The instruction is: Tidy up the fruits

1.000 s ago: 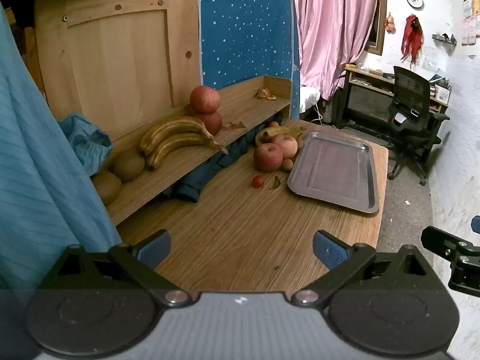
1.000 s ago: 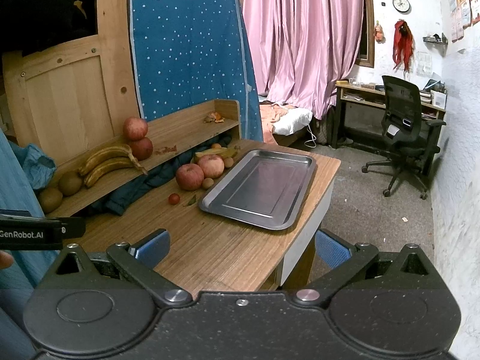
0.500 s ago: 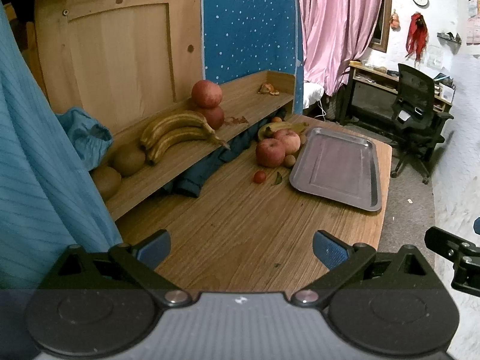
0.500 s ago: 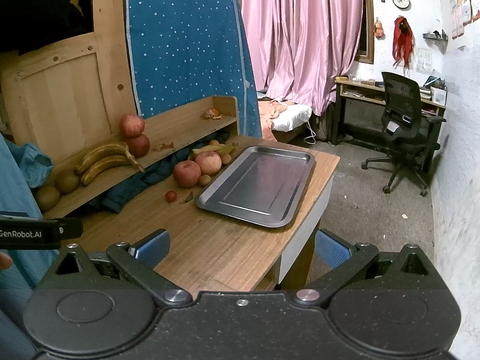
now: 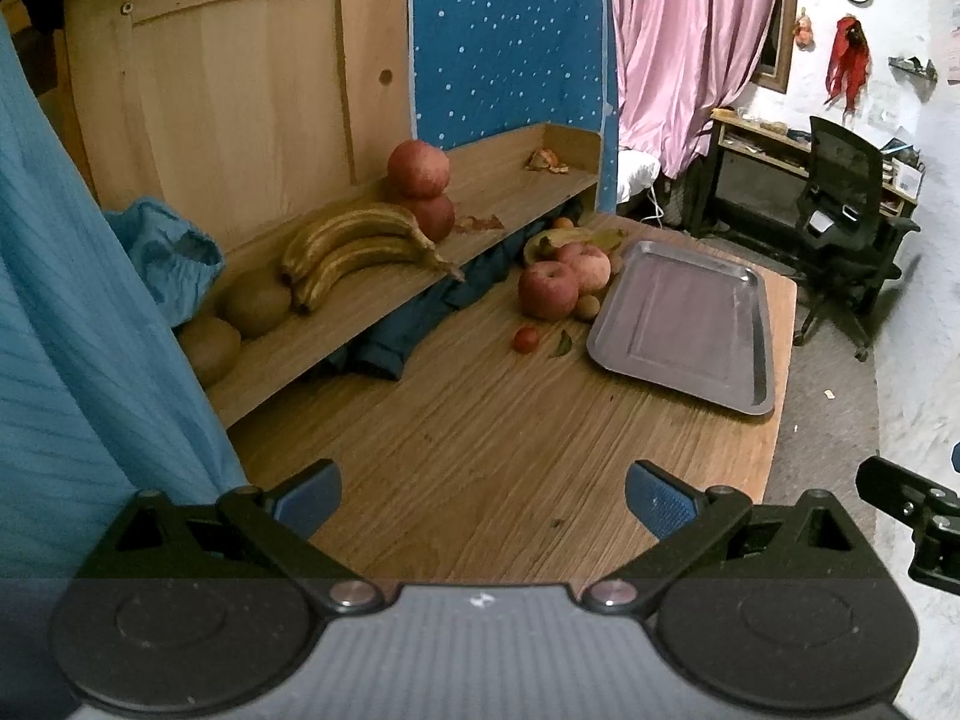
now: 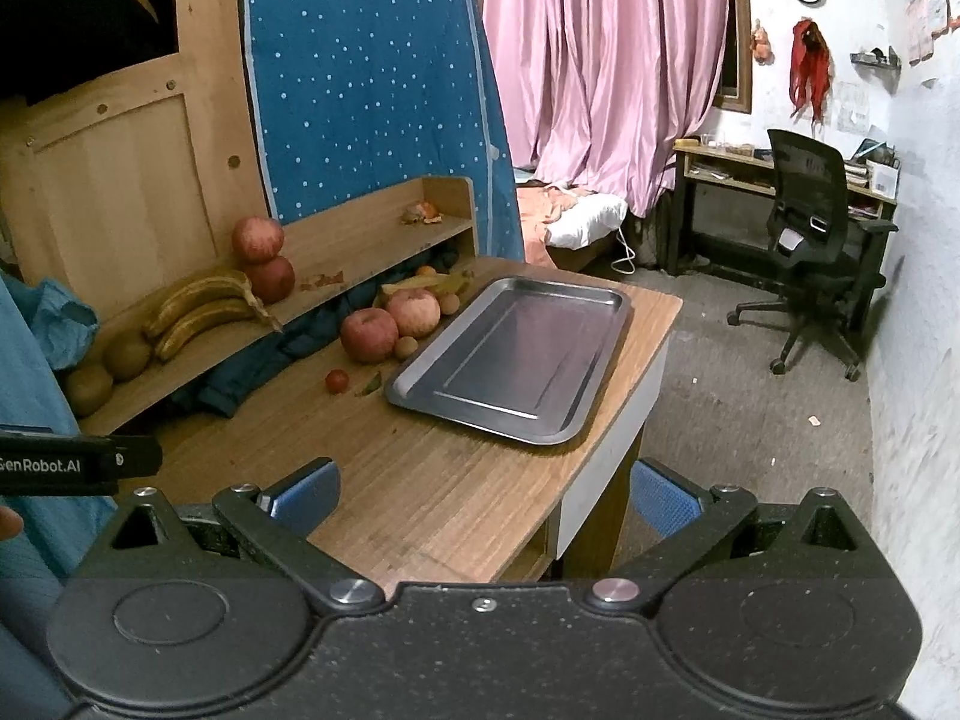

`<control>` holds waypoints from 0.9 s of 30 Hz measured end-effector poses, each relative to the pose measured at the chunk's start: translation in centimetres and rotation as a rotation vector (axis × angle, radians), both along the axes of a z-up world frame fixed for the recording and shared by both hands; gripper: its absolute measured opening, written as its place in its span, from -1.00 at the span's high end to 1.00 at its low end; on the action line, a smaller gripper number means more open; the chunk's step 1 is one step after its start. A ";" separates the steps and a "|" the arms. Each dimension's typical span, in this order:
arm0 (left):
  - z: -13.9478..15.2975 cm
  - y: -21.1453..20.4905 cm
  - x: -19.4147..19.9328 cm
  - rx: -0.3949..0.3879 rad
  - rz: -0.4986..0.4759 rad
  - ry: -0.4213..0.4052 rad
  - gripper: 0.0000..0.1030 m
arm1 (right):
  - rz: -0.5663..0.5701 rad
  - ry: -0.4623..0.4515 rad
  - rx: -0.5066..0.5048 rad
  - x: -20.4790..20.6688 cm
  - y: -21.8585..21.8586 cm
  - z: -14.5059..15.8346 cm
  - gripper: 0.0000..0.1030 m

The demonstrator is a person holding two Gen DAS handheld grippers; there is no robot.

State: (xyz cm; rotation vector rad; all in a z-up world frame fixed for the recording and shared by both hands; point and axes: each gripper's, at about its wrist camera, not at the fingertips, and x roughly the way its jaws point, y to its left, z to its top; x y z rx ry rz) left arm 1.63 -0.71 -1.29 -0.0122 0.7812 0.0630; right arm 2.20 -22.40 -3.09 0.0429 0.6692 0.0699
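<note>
Both hand-held grippers hang released above the near end of the wooden worktop (image 5: 480, 450), the left hand-held gripper (image 5: 483, 495) and the right hand-held gripper (image 6: 483, 495) with jaws spread wide, grasping nothing. The metal tray (image 6: 510, 360) lies bare; 2 apples (image 6: 390, 324) sit just beside its left edge, bananas (image 5: 354, 252) on the shelf (image 5: 336, 330).

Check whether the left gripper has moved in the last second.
Yes. In the left wrist view the metal tray and apples sit slightly lower and nearer than before, so the left gripper, open, has edged forward over the table.
</note>
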 end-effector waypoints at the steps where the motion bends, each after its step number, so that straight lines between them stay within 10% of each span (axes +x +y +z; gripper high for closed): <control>1: -0.1 0.0 0.1 0.000 0.005 0.005 -0.99 | 0.001 0.002 0.000 0.0 -0.1 0.0 -0.99; 27: -2.0 -8.5 3.9 0.011 0.162 0.134 -0.99 | 0.158 0.135 -0.027 5.3 -10.0 -2.5 -0.99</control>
